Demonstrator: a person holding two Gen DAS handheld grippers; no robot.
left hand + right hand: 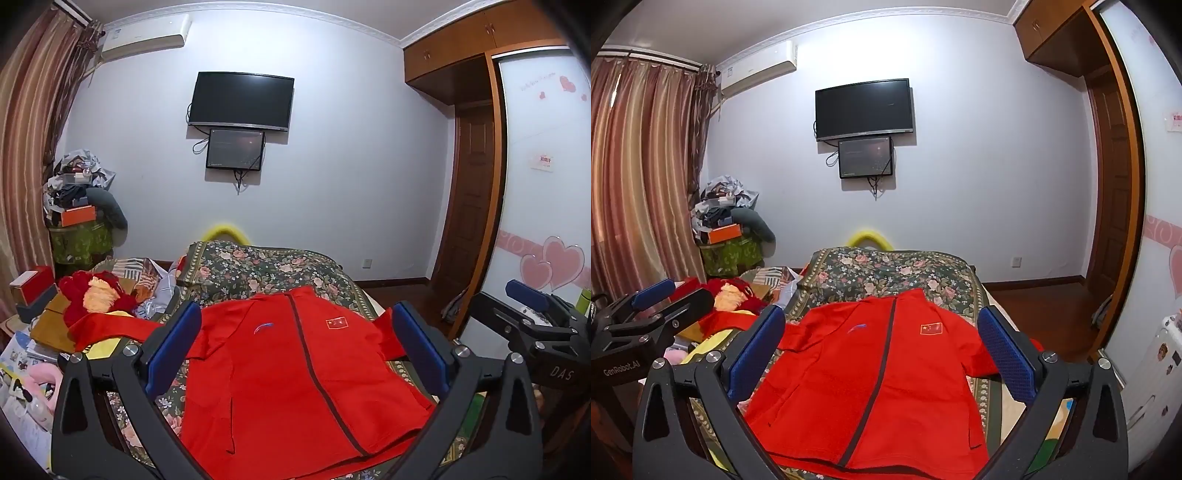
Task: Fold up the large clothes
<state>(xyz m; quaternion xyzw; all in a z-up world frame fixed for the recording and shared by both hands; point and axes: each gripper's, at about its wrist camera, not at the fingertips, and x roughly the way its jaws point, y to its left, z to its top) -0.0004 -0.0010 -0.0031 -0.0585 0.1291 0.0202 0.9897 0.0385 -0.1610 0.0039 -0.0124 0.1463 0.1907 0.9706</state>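
A red zip-up jacket (291, 373) with a dark zipper and a small flag patch lies spread front-up on a floral bedcover (266, 266); its left sleeve stretches out to the left. It also shows in the right wrist view (871, 384). My left gripper (295, 350) is open and empty, held above the jacket's near half. My right gripper (882, 354) is open and empty, also above the jacket. The right gripper shows at the right edge of the left wrist view (532, 314), and the left gripper at the left edge of the right wrist view (661, 302).
A heap of red and orange clothes (99, 295) and boxes lies left of the bed. A cluttered stack (79, 206) stands in the far left corner by the curtain. A TV (242, 101) hangs on the far wall. A wardrobe (543, 184) and a door stand to the right.
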